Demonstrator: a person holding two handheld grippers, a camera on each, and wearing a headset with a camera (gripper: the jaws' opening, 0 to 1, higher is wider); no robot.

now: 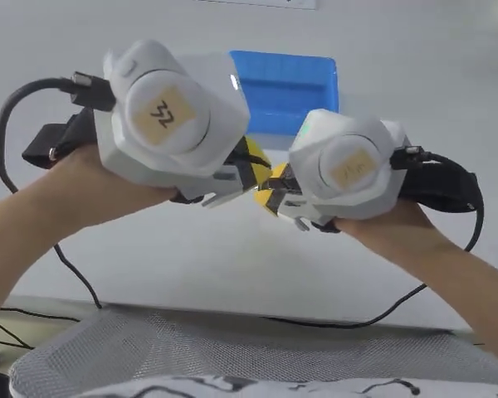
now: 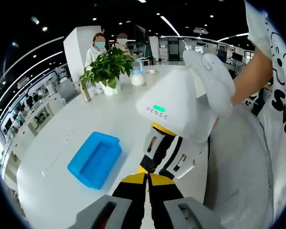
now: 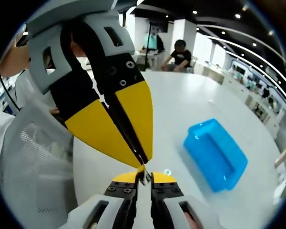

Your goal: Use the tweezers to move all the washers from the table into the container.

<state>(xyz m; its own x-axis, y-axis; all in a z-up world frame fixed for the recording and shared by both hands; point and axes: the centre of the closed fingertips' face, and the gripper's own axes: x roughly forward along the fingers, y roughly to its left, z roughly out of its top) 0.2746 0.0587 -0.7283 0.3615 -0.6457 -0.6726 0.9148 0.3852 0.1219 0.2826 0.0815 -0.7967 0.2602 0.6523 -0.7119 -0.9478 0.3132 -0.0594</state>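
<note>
Both grippers are held tip to tip above the table.

Left gripper: jaws pressed nearly together on a thin dark strip, which I take for the tweezers.

Right gripper: narrow gap with the strip's end in it. I cannot tell whether it bites.

1 washer lies on the table just past the tips. The blue container is well beyond it.

Step, as I judge it: seat the tweezers firmly in 1 gripper before the other lets go (so thin a strip slips easily), leaving the tweezer arms free to pinch.

Hard to make out: in the head view the gripper bodies cover the tips. I cannot tell whether there are more washers.
</note>
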